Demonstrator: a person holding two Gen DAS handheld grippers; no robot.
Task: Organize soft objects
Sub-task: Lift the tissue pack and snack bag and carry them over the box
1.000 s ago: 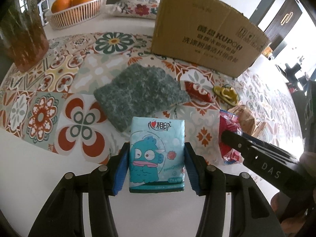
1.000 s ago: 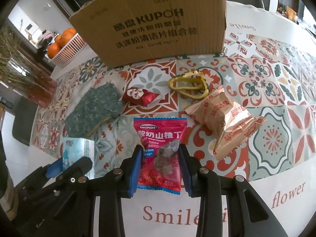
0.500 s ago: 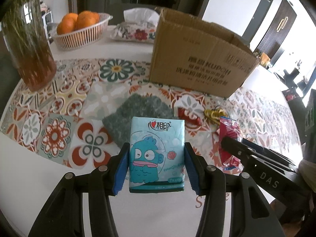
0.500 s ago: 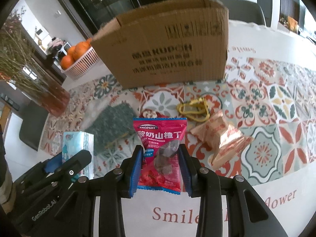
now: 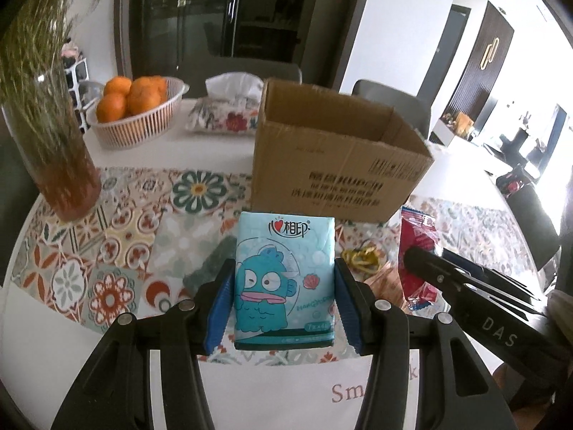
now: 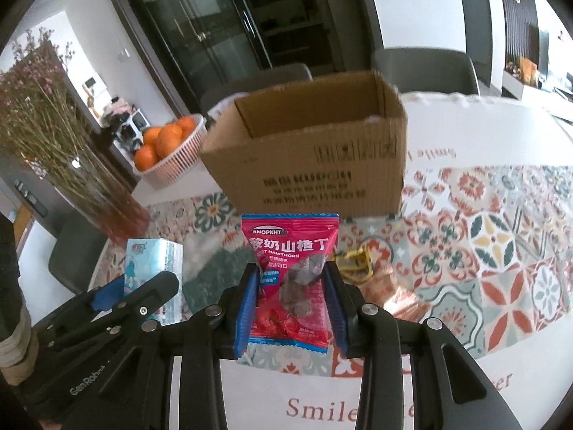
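Note:
My left gripper (image 5: pixel 284 286) is shut on a light-blue tissue pack (image 5: pixel 284 276) with a cartoon fish, held above the table. My right gripper (image 6: pixel 290 294) is shut on a red hawthorn snack packet (image 6: pixel 292 279), also held up. An open cardboard box (image 5: pixel 333 157) stands behind both, its opening showing; in the right wrist view the box (image 6: pixel 315 157) is straight ahead. The tissue pack also shows in the right wrist view (image 6: pixel 152 261), and the red packet in the left wrist view (image 5: pixel 419 243). A grey-green cloth (image 6: pixel 215 276) lies on the patterned tablecloth below.
A yellow carabiner (image 6: pixel 354 265) and a tan snack bag (image 6: pixel 390 286) lie on the tablecloth. A vase of dried flowers (image 5: pixel 53 136) stands at the left, a basket of oranges (image 5: pixel 136 111) and a tissue box (image 5: pixel 225 114) behind.
Both grippers have risen with their loads and tilted up, so the table items sit lower and the open top of the box has come into view.

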